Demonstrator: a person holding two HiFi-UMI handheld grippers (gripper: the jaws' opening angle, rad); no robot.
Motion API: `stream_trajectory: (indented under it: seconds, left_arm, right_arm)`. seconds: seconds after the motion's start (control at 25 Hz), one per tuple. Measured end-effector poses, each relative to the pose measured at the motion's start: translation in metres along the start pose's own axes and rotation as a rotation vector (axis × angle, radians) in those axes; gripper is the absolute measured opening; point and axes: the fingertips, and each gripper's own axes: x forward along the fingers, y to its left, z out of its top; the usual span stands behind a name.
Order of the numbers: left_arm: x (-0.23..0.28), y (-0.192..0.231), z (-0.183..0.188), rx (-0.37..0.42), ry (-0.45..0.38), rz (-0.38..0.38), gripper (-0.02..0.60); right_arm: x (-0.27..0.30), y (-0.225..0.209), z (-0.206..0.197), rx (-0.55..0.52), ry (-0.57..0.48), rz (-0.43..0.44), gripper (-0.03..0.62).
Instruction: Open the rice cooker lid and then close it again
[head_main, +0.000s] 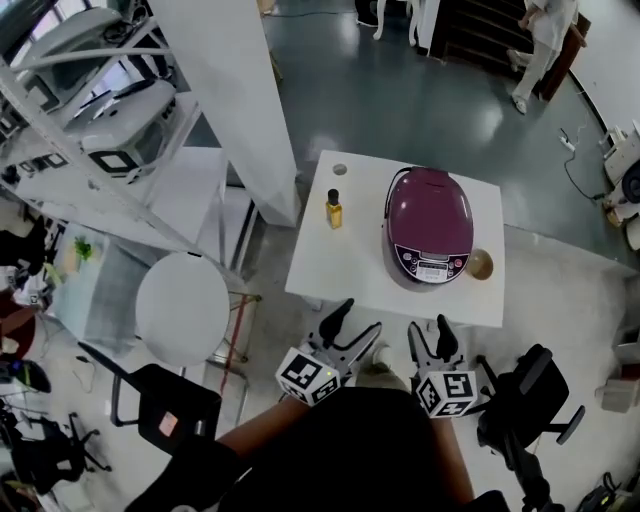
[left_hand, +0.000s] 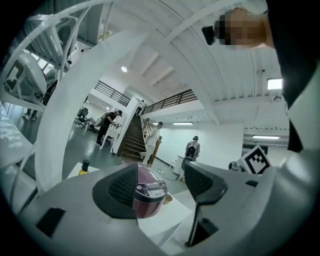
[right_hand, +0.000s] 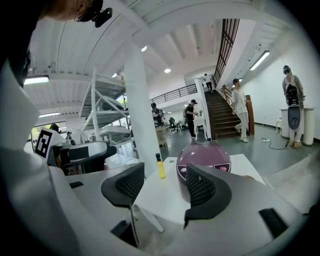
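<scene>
One counter (head_main: 330, 262) carries one purple rice cooker (head_main: 428, 228), one yellow bottle (head_main: 334, 209) at the cooker's 9 o'clock, one tan bowl (head_main: 479, 264) at its 4 o'clock and one small round disc (head_main: 340, 169) at its 10 o'clock. There are two grippers, the left gripper (head_main: 358, 316) and the right gripper (head_main: 428, 328), each with two fingers (head_main: 336, 318). One round white table (head_main: 182, 307) stands at the counter's 8 o'clock. Two black chairs stand on the floor, one chair (head_main: 165, 408) at the counter's 7 o'clock and one at its 5 o'clock.

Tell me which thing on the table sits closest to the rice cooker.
The tan bowl, close beside the rice cooker; the yellow bottle stands well apart.
</scene>
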Motion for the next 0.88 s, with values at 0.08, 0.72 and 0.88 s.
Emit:
stream_trajectory:
  seconds: [0.08, 0.72, 0.88]
  left_arm:
    - [0.023, 0.0, 0.006, 0.022, -0.002, 0.007, 0.267]
    - [0.111, 0.0, 0.001, 0.019, -0.028, 0.215, 0.267]
    - [0.117, 0.001, -0.005, 0.0, -0.027, 0.248, 0.267]
  right_arm:
    - [0.013, -0.018, 0.009, 0.006, -0.006, 0.022, 0.239]
    - [0.054, -0.114, 0.022, -0.025, 0.066, 0.193, 0.239]
    - [0.063, -0.121, 0.019, -0.061, 0.106, 0.218, 0.239]
